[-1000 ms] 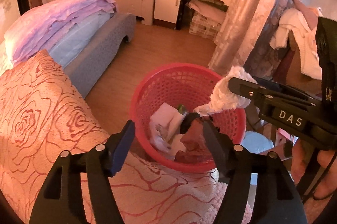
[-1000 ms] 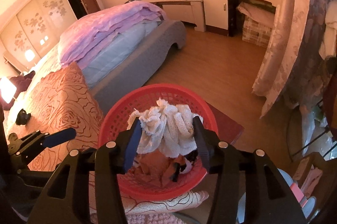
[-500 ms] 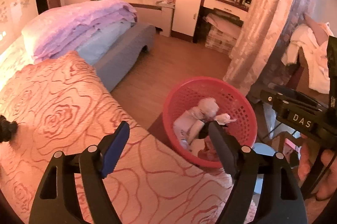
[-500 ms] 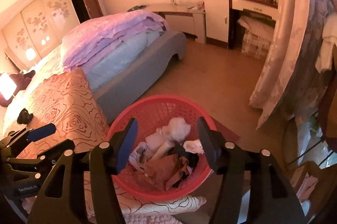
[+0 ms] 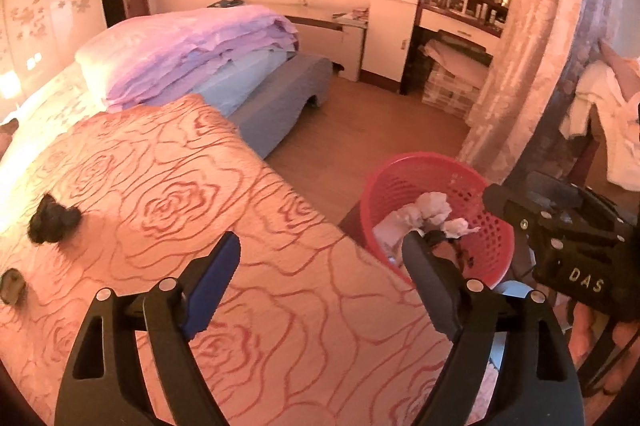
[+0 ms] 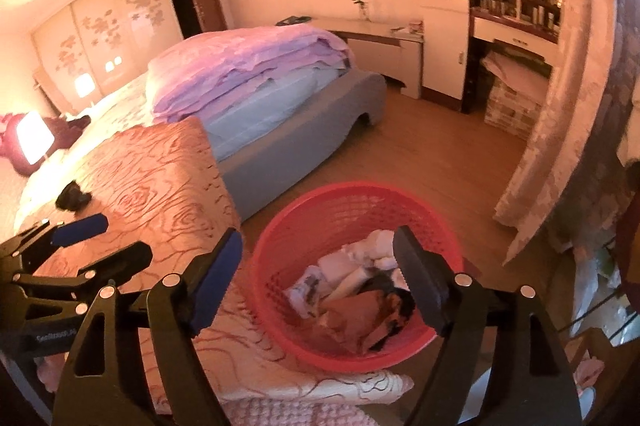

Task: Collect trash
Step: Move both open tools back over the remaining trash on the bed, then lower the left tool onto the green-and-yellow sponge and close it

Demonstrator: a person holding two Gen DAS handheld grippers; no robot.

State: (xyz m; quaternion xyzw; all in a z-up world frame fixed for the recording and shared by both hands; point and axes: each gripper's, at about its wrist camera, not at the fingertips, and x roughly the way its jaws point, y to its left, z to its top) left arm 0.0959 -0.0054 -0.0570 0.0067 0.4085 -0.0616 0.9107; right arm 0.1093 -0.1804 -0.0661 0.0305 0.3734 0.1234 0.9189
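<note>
A red mesh basket (image 6: 360,187) stands on the floor beside the bed and holds white crumpled tissue (image 6: 376,246), brown paper (image 6: 352,314) and other scraps. My right gripper (image 6: 318,240) hovers above the basket's near rim; its jaws are opening with nothing between them. My left gripper (image 5: 320,246) hangs over the rose-patterned bedspread (image 5: 168,193), left of the basket (image 5: 400,165); its jaws are also opening and empty. A dark crumpled object (image 5: 54,220) lies on the bedspread at the far left, and a small flat item (image 5: 12,286) lies nearer the edge.
Folded purple quilts (image 6: 248,65) lie on the grey bed (image 6: 320,129) behind. Wooden floor (image 6: 440,153) stretches toward a white dresser (image 6: 444,41). A curtain (image 6: 560,113) hangs right of the basket. A lamp (image 6: 34,137) glows at far left.
My right gripper let go of the white tissue, which now lies in the basket, and drew back. My left gripper swung left, away from the basket and over the bedspread, opening wider.
</note>
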